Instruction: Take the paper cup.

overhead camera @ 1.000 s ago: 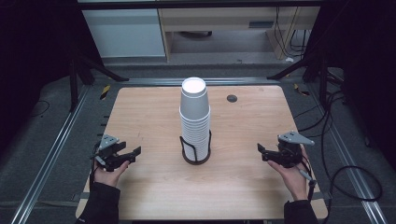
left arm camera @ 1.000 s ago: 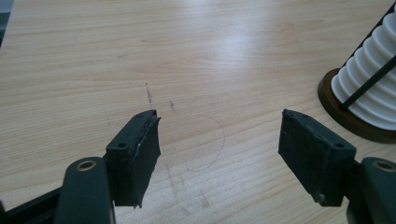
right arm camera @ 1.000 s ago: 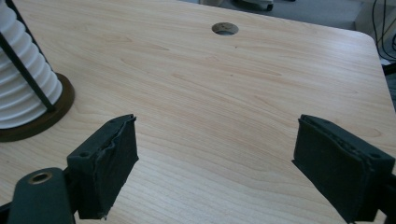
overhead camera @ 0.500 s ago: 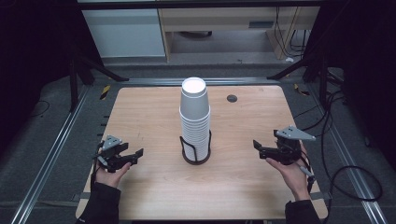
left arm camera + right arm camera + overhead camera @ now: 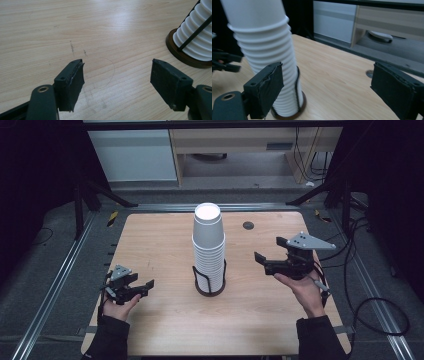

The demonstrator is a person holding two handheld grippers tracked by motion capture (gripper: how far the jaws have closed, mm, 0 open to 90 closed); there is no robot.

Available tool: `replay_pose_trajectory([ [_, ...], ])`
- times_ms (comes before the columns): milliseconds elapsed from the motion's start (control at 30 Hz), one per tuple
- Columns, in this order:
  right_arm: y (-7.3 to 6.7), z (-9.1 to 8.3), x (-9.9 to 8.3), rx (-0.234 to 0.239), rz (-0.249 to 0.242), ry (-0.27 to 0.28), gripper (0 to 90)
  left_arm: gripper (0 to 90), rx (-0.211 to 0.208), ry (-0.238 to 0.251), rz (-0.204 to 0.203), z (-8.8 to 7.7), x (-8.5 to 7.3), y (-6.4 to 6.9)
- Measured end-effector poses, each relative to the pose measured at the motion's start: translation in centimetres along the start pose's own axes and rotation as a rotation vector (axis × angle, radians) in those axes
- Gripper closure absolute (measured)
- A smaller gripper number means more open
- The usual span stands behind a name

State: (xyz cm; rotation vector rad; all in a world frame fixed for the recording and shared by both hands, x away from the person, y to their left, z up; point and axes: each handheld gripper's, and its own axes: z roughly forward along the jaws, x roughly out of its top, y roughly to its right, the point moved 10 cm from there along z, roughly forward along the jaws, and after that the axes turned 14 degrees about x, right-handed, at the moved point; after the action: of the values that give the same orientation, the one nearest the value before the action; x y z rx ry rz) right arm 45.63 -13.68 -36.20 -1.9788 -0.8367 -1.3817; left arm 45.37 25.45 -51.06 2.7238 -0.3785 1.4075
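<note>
White paper cups (image 5: pixel 208 245), stacked in a dark wire holder (image 5: pixel 209 282), stand mid-table. Your right gripper (image 5: pixel 265 261) at three o'clock and left gripper (image 5: pixel 145 286) at eight have just been opening, empty. Next, close on the top cup.

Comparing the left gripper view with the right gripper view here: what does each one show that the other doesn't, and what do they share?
Left gripper view: the left gripper with jaws apart and nothing between them, above bare wood with faint scuffs and a thin curved mark.

Right gripper view: the right gripper, its jaws having just been opening with nothing between them, the upper part of the stack, the small dark disc set in the table, a cabinet beyond, and the other gripper far off at the left edge.

Both: the white cup stack in its dark wire holder on the wooden table.
</note>
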Motion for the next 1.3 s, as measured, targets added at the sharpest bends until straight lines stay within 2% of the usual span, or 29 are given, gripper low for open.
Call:
replay_pose_trajectory([
  [33,-1.0,0.6,1.3,0.026,-0.019,0.007,10.3,26.0,-0.001,0.003,0.001,0.0,0.0,0.0],
  [100,-1.3,0.8,1.7,0.035,-0.024,0.01,10.2,25.7,-0.001,0.003,-0.001,0.0,0.1,0.0],
  [133,-2.3,1.3,2.9,0.067,-0.033,0.023,9.9,25.6,-0.001,0.002,0.0,0.0,0.0,0.0],
  [167,-2.3,1.3,2.9,0.067,-0.033,0.023,9.9,25.5,-0.001,0.002,0.0,0.0,0.0,0.0],
  [200,-3.1,1.8,3.9,0.096,-0.043,0.04,9.7,25.3,-0.001,-0.002,0.002,0.0,0.0,0.0],
  [267,-3.8,2.3,4.7,0.11,-0.055,0.042,9.6,25.2,0.001,-0.001,0.005,0.0,0.0,0.1],
  [467,-5.6,3.9,6.4,0.155,-0.083,0.046,8.6,24.9,-0.002,0.002,0.006,0.1,0.0,0.2],
  [667,-7.0,5.8,7.6,0.195,-0.076,0.07,8.0,24.8,-0.002,0.002,0.008,0.1,0.0,0.2],
  [767,-7.5,6.9,7.9,0.221,-0.065,0.073,7.9,24.8,-0.001,0.005,0.008,0.1,0.1,0.2],
  [1167,-7.5,10.2,7.6,0.225,-0.06,0.037,7.5,24.9,0.003,0.01,0.005,0.0,0.1,0.1],
  [1300,-7.4,10.8,7.4,0.219,-0.055,0.031,7.3,24.9,0.003,0.01,0.007,0.1,0.1,0.1],
])
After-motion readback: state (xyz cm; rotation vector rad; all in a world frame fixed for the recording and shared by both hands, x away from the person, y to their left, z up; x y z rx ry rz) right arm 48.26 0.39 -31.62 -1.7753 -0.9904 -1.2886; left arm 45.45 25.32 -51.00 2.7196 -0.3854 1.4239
